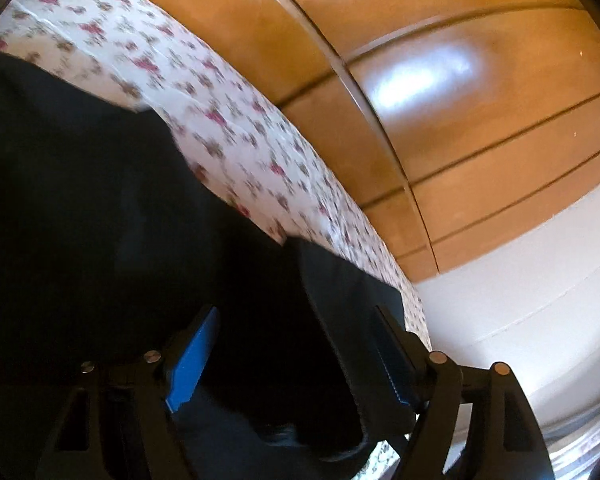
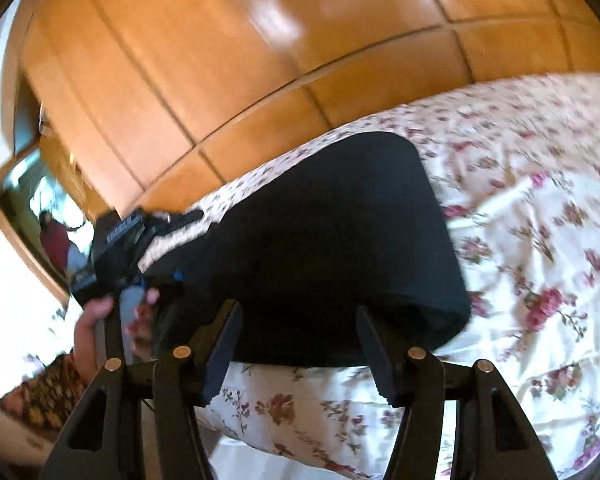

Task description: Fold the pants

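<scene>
The black pants [image 2: 331,240] lie folded over on a floral bedsheet [image 2: 539,200]. In the left wrist view the pants [image 1: 100,200] fill the left and lower frame. My left gripper [image 1: 296,320] is open, its blue-padded fingers [image 1: 192,356] apart over the pants' edge, with dark cloth between them but not pinched. My right gripper [image 2: 298,316] is open at the near edge of the folded pants, holding nothing. The left gripper [image 2: 116,256] and the hand holding it show at the pants' left side in the right wrist view.
A wooden wardrobe [image 2: 240,60] stands behind the bed. A mirror [image 2: 32,220] is at the far left. The bedsheet [image 1: 228,132] runs along the wardrobe [image 1: 459,100]; a white wall [image 1: 539,300] is at the right. The bed's near edge [image 2: 300,440] is below my right gripper.
</scene>
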{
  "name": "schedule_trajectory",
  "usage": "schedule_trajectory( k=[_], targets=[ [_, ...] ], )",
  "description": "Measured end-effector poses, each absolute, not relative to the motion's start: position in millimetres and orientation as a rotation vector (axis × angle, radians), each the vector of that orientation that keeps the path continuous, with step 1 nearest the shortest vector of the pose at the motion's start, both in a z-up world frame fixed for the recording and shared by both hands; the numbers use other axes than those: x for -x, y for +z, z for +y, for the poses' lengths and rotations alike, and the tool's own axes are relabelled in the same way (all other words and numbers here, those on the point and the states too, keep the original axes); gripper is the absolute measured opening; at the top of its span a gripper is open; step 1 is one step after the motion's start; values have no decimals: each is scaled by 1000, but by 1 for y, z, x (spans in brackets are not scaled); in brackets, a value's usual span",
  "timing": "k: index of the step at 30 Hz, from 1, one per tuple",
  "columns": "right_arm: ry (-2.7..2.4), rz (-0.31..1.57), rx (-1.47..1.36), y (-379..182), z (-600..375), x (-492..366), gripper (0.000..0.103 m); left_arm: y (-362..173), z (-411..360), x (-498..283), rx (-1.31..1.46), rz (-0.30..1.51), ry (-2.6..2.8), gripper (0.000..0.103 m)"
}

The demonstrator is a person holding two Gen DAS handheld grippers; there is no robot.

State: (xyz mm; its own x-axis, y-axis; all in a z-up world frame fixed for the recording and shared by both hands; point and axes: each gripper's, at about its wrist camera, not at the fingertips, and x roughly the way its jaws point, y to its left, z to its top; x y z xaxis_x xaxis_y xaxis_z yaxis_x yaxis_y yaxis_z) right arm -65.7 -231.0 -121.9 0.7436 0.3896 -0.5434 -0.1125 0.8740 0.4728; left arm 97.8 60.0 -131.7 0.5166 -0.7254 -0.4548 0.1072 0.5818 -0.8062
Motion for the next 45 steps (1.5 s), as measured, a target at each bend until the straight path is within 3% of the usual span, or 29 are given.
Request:
schedule_trajectory(
  k=[3,5,9,10,19,28,37,40,45],
  targets=[
    [261,710,-453,-129,-235,64,60,-128,44,-94,737,894,-600,77],
    [250,734,-466,-136,-237,60,60,-130,35,-90,698,923,-592,71],
    [209,722,-443,-139,-239,55,60,-135,21,-86,607,978,-607,24],
    [200,719,-439,-138,-240,55,60,-134,21,-84,608,984,-622,22],
    [198,726,-419,-134,-240,47,62,-86,61,-60,608,853,-642,20],
    [221,762,-284,-135,-215,43,69,-143,97,-44,679,911,-506,20],
    [305,762,-264,-115,-226,62,69,-141,88,-30,543,808,-499,25],
    [339,691,-281,-94,-232,84,61,-132,95,-22,557,791,-475,32],
    [329,558,-188,-58,-225,86,49,-96,102,6,482,586,-379,33]
  ],
)
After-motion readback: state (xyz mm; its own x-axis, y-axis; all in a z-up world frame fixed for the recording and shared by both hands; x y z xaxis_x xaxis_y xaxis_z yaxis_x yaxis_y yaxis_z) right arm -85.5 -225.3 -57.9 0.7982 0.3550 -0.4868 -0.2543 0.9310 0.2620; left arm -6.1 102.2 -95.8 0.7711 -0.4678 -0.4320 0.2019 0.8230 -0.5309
